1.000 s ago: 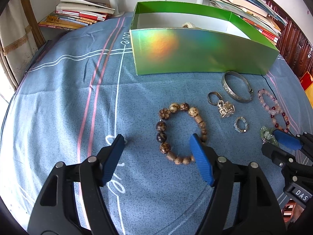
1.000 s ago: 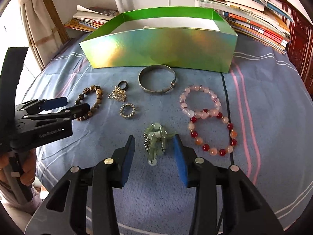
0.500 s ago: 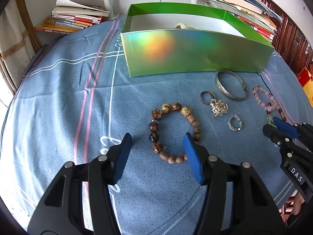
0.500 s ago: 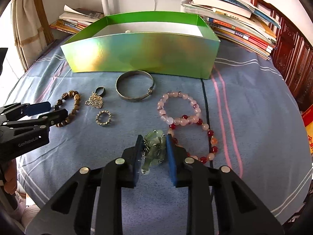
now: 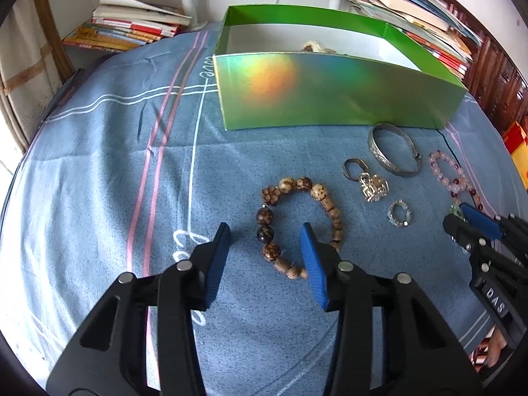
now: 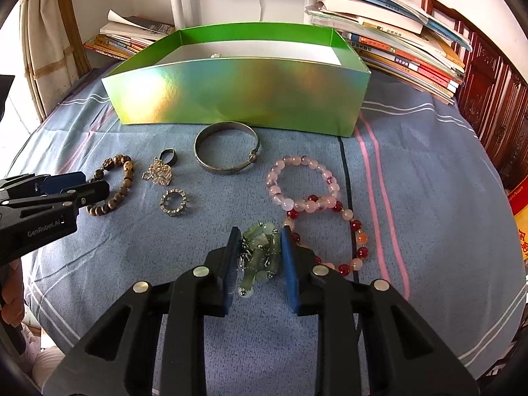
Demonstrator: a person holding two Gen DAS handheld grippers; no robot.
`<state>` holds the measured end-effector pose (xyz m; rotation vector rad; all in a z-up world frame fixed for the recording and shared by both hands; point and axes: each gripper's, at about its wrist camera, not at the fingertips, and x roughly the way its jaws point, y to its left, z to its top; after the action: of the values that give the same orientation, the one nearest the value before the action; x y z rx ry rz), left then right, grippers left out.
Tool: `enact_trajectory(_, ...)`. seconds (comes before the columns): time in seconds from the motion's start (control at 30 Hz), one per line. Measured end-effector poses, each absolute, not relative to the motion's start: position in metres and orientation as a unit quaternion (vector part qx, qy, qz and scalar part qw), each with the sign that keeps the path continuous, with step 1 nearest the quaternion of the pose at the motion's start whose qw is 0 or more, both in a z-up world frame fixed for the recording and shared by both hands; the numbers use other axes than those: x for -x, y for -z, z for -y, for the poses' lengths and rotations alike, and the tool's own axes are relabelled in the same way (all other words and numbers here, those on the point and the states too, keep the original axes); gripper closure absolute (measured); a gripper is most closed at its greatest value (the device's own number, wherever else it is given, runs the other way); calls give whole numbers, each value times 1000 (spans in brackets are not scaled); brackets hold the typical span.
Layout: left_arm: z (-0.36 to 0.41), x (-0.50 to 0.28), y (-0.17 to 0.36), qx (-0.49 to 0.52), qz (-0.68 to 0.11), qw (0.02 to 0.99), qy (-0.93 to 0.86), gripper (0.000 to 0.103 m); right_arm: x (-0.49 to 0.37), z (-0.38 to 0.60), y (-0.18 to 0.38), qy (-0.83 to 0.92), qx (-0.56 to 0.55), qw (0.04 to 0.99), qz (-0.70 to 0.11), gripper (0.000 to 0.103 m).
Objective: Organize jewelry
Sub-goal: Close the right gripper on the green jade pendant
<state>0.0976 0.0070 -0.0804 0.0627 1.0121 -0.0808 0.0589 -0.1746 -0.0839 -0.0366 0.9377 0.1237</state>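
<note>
A: Start at the right tongs point(image 6: 258, 257). Are they on anything?

B: Yes. Both blue pads sit against the pale green bead piece point(image 6: 259, 254), so they are clenched on that cluster, which lies on the blue cloth point(image 6: 429, 171) just beside the red and orange bead bracelet point(image 6: 358, 231). It looks loose and dangly, so I would lift it straight up and slowly, so that no trailing end catches the red beads beside it.

A: And the left tongs point(image 5: 266, 242)?

B: Not gripping yet. Their jaws are closing, with the left arc of the brown wooden bead bracelet point(image 5: 298, 226) between the pads and a clear gap on both sides. The right pad stands inside the loop, the left pad outside it. That is a good set-up: pinch across the strand, not across the whole ring.

A: Anything to watch?

B: Round beads may roll out of flat pads. I would close on the big dark beads, squarely.

A: Where does it all go?

B: Most likely the green box point(image 6: 237, 99) at the far side of the cloth. The silver bangle point(image 6: 226, 150), the silver charm point(image 6: 160, 173) and the small sparkly ring point(image 6: 174, 202) lie in between, so carry high over them.
</note>
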Motion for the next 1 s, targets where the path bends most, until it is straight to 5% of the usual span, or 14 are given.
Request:
enact_trajectory(0.17, 2, -91, 81, -40, -474, 879, 23, 55, -58, 174, 83, -59, 24, 891, -449, 76)
enact_trajectory(0.33, -7, -94, 83, -19, -477, 879, 12, 35, -59, 170, 83, -53, 27, 890, -452, 74)
enact_trajectory(1.0, -7, -89, 85, -23, -466, 884, 14, 29, -59, 172, 83, -53, 25, 892, -448, 72)
